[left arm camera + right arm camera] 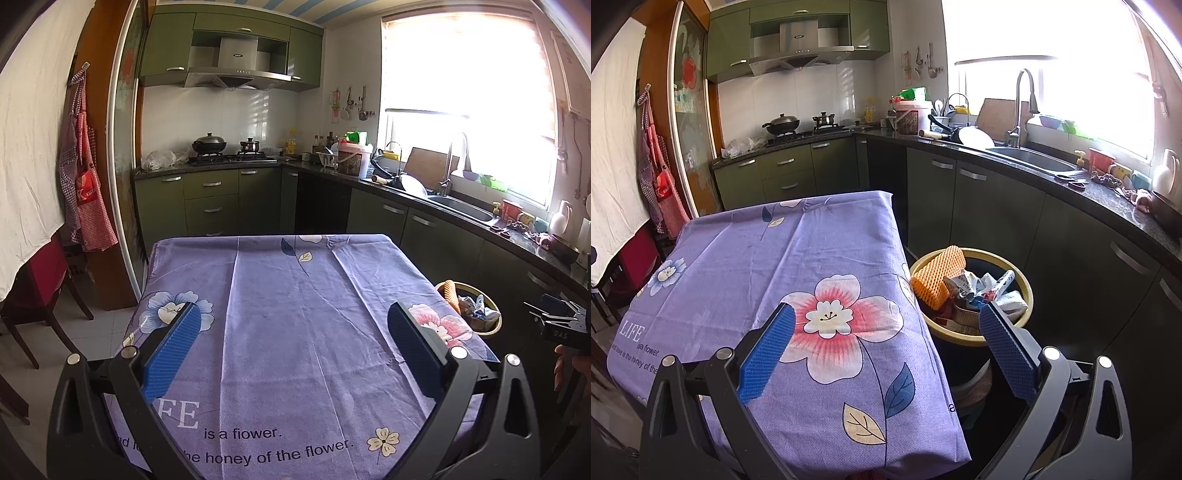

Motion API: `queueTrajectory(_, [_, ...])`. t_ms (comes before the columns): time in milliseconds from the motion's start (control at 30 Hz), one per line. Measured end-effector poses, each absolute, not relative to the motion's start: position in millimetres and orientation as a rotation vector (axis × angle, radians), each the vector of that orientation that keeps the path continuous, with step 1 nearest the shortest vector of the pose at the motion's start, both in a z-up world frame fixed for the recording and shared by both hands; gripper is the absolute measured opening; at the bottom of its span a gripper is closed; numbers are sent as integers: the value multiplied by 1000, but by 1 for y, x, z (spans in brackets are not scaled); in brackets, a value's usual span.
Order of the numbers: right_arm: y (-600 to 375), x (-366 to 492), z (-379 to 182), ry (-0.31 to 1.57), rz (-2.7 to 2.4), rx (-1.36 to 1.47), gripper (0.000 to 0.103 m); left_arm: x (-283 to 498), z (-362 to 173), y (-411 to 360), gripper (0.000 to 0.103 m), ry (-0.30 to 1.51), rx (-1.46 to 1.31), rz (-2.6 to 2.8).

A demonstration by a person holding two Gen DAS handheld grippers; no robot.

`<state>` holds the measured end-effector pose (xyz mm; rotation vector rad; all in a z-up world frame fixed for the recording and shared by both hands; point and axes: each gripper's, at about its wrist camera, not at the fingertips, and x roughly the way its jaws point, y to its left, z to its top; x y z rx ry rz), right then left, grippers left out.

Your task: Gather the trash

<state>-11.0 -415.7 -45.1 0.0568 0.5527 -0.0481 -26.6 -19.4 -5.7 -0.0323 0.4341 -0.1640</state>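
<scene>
Orange foam netting [936, 275] and crumpled wrappers [975, 286] are filling the yellow-rimmed bin [1027, 295]; the left gripper [293, 326] and right gripper [886, 326] are both gaping wide, holding nothing.

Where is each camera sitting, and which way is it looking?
Left wrist: rides on the left gripper, low over the purple tablecloth, facing the stove; its blue fingers and a bit of the person's hand show.
Right wrist: rides on the right gripper, above the table's right edge, looking at the trash bin and sink; only its own fingers show.
Both share the tablecloth, bin and green kitchen.
</scene>
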Motion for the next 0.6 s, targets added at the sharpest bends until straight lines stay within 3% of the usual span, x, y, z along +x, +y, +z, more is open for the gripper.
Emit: queueTrajectory(600, [-417,-8,-49,562,-46,57,98,-22,-9,-24,97,452,-3,-136])
